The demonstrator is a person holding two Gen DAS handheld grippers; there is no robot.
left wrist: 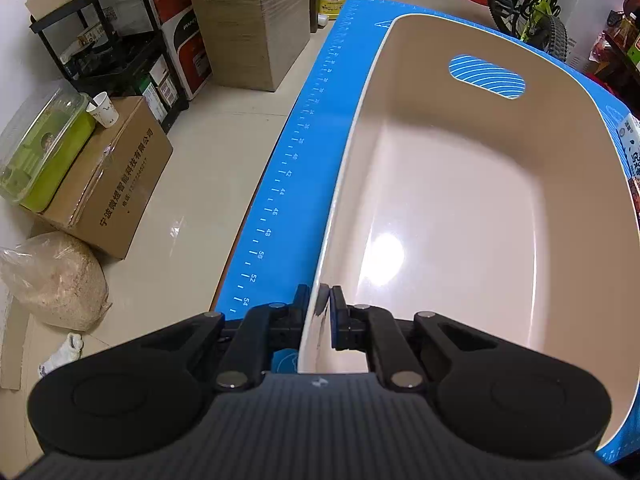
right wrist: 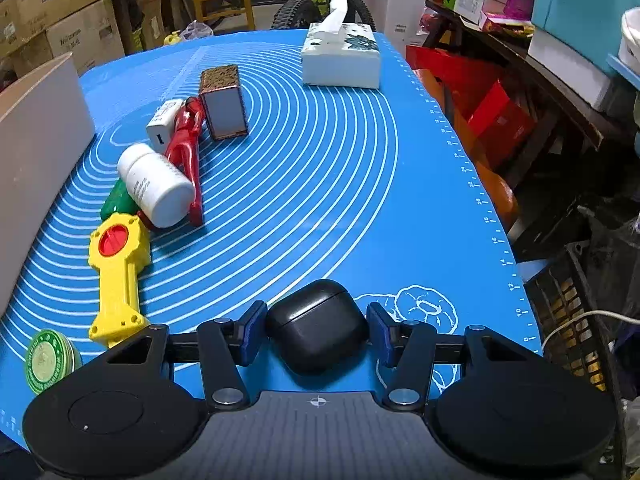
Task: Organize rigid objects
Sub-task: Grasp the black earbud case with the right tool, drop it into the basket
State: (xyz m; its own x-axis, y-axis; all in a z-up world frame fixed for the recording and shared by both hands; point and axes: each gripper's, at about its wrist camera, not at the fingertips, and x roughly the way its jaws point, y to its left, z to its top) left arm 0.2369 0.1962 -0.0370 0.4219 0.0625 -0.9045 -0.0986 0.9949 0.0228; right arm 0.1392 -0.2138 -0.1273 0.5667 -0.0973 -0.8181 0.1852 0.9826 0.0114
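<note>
Earbud case [right wrist: 318,326], hinge line crosswise, sits between open right gripper [right wrist: 317,330]; left gripper [left wrist: 320,312] clamps basin [left wrist: 352,168] rim.

- Cream bin [left wrist: 460,208]: glossy, smooth plastic.
- Blue mat [right wrist: 320,184]: matt, rubbery-looking.
- Black earbud case [right wrist: 318,330]: smooth, satin plastic.
- White bottle [right wrist: 154,184] at ten o'clock: smooth plastic.

A bin [right wrist: 38,152] is placed at the left edge of the mat [right wrist: 320,184]. Just right of it, a bottle [right wrist: 156,186] is laid over a toy wrench [right wrist: 116,276]. A small box [right wrist: 223,104] is set behind them, a tissue box [right wrist: 342,56] farther back. An earbud case [right wrist: 318,336] is positioned nearest.
</note>
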